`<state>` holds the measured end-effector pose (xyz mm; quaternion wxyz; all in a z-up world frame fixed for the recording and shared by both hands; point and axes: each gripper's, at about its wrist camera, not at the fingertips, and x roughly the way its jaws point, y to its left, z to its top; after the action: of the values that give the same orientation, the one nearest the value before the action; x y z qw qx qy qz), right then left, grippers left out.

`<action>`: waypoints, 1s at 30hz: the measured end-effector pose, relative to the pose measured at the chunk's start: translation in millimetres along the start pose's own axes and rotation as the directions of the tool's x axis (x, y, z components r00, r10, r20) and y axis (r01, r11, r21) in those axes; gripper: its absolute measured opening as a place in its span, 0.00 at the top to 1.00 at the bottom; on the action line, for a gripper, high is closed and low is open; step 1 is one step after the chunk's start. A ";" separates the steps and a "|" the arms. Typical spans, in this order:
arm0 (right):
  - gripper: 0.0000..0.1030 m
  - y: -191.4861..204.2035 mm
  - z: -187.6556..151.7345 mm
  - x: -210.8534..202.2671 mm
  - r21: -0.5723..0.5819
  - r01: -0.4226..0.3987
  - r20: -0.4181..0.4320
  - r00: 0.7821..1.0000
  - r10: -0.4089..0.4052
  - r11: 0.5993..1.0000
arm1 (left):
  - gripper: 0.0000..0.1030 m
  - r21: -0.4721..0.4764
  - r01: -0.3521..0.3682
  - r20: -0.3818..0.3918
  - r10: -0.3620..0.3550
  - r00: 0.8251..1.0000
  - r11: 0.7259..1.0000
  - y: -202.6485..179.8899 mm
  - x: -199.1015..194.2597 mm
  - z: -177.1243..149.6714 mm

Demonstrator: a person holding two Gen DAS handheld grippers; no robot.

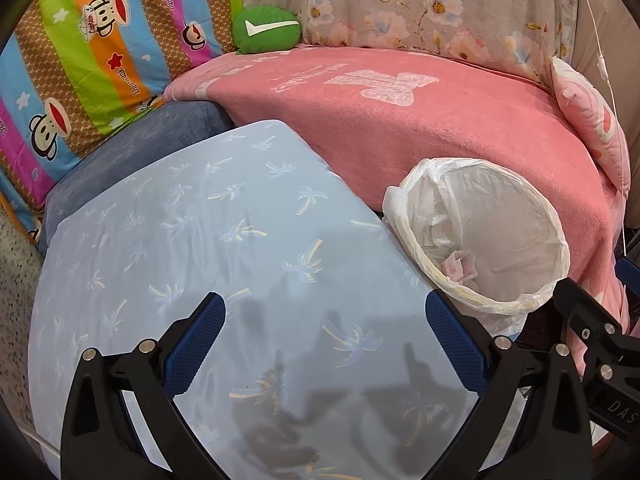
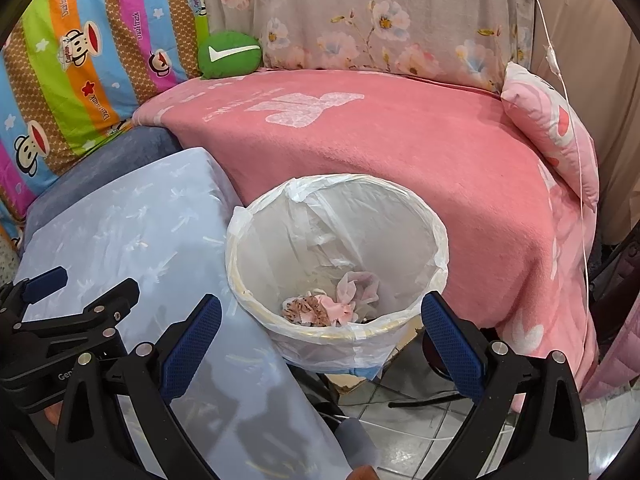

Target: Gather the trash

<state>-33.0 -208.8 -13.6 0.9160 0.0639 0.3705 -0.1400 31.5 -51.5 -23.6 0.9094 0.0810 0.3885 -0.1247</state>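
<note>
Both grippers empty: left gripper [image 1: 324, 336] spread wide over the blue cushion [image 1: 208, 240], right gripper [image 2: 320, 334] spread wide above the bin [image 2: 434, 240]. Crumpled trash [image 2: 320, 308] lies at its bottom, half hidden by the rim.

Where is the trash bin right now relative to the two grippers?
The lined trash bin stands between the light blue cushion and the pink blanket. It is centred ahead of the right gripper and lies right of the left gripper.
</note>
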 end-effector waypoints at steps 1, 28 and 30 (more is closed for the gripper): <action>0.05 -0.5 -0.1 0.1 0.000 0.001 -0.001 1.000 -0.001 1.000 | 0.07 0.000 -0.001 -0.001 0.001 1.000 1.000 0.1 0.0 -0.3; 0.05 -2.3 -1.5 2.2 0.003 0.005 -0.004 1.000 -0.005 1.000 | 0.07 0.015 -0.003 0.007 0.003 1.000 1.000 -6.4 -1.8 0.0; 0.05 -2.5 -1.3 2.3 0.002 0.005 -0.004 1.000 -0.005 1.000 | 0.07 0.016 -0.003 0.007 0.003 1.000 1.000 -6.5 -1.8 0.1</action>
<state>-33.1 -211.4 -16.2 0.9149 0.0643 0.3722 -0.1425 28.5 -57.4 -22.6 0.9102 0.0886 0.3843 -0.1266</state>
